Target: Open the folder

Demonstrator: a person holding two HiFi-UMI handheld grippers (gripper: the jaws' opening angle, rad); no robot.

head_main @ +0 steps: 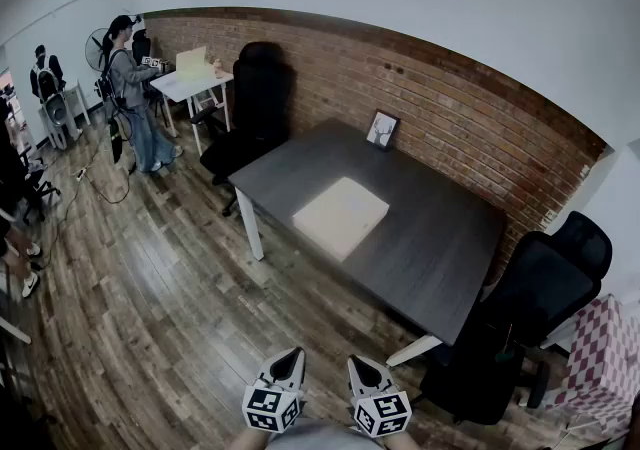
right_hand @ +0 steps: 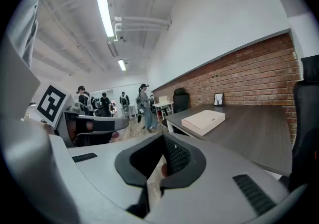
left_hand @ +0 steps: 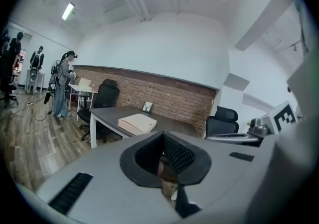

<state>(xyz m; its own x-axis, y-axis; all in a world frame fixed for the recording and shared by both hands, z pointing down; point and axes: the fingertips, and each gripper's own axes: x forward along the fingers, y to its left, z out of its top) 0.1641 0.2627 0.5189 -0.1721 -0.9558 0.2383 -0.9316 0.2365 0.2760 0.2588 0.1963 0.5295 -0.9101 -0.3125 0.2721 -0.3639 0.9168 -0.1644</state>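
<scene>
The folder is a flat cream case lying closed on the dark grey table, near its left half. It also shows small and far off in the left gripper view as the folder and in the right gripper view as the folder. My left gripper and right gripper hang side by side over the wooden floor, well short of the table's near edge. Both point toward the table. The left gripper and the right gripper have their jaws shut with nothing between them.
A framed picture stands at the table's back against the brick wall. One black office chair sits at the table's far left end, two more chairs at its right. A person stands by a small white table far left.
</scene>
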